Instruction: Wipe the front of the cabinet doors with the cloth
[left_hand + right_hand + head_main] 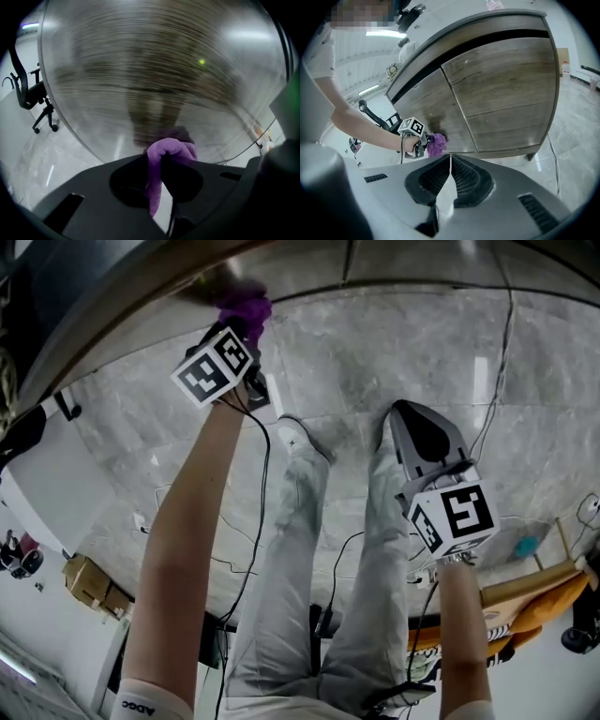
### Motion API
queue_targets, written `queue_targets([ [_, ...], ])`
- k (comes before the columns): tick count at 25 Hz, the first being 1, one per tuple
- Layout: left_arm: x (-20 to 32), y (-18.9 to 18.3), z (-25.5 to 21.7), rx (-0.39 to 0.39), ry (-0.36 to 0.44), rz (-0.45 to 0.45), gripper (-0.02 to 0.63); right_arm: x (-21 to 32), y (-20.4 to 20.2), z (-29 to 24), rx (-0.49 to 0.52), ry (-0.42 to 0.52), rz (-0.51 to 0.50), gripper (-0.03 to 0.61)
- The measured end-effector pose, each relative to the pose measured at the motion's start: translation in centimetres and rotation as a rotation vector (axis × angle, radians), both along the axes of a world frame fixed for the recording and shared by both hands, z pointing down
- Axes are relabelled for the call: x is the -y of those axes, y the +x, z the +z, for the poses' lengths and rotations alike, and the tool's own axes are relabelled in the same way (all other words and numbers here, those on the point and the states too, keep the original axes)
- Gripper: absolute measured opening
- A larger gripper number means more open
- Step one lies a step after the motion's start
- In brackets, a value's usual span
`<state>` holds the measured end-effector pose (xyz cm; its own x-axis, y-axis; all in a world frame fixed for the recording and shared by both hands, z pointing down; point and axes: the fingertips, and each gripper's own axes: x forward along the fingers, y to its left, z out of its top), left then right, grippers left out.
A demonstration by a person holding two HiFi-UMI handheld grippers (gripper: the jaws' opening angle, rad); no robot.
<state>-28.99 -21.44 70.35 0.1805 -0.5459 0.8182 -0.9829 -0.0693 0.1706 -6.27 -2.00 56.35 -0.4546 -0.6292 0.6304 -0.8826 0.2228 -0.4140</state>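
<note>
1. Left gripper point(161, 158) clamped on the purple cloth point(169, 149), jaws pressed onto a thin fold of it with nothing else between them.
2. Cloth's long axis in line with the jaws: bunched head bulging past the tips against the front of the cabinet point(159, 75), narrow tail trailing back toward the camera.
3. Exact contact patch hard to make out there, with the wood grain smeared into streaks and a dark blotch just above the cloth.
4. In the right gripper view, same cloth low on the left door point(424, 110), left of the seam with the right door point(506, 89); left gripper's jaw tips lost behind the bunch.
5. In the head view, cloth partly hidden behind the left gripper's marker cube point(216, 365).
6. Right gripper point(450, 158) empty, jaws pressed together tip to tip, held well apart from the cabinet, above the marble floor point(572, 140).
7. Writing: only black-and-white square patterns on the cubes; letters on the white sleeve point(141, 706) upside down and too small to read with certainty.
</note>
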Motion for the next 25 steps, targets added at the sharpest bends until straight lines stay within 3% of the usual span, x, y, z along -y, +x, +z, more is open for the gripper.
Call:
queue_targets([
  [10,0.7,-11.9,-0.7,0.080,-0.005,-0.120,0.060,1.2,-8.2,-0.2,0.045,0.006,-0.094,0.029],
  [17,0.7,-17.7,-2.7,0.151,0.050,-0.245,0.060,1.8,-7.9,-0.7,0.039,0.019,-0.145,0.029],
  [21,-1.2,-17.2,-3.0,0.198,0.048,-0.242,0.060,1.4,-5.5,-0.8,0.040,0.018,-0.153,0.029],
  [25,-4.3,-13.3,-2.0,0.209,0.005,-0.213,0.060,0.4,-2.6,-1.0,0.045,0.004,-0.183,0.029],
])
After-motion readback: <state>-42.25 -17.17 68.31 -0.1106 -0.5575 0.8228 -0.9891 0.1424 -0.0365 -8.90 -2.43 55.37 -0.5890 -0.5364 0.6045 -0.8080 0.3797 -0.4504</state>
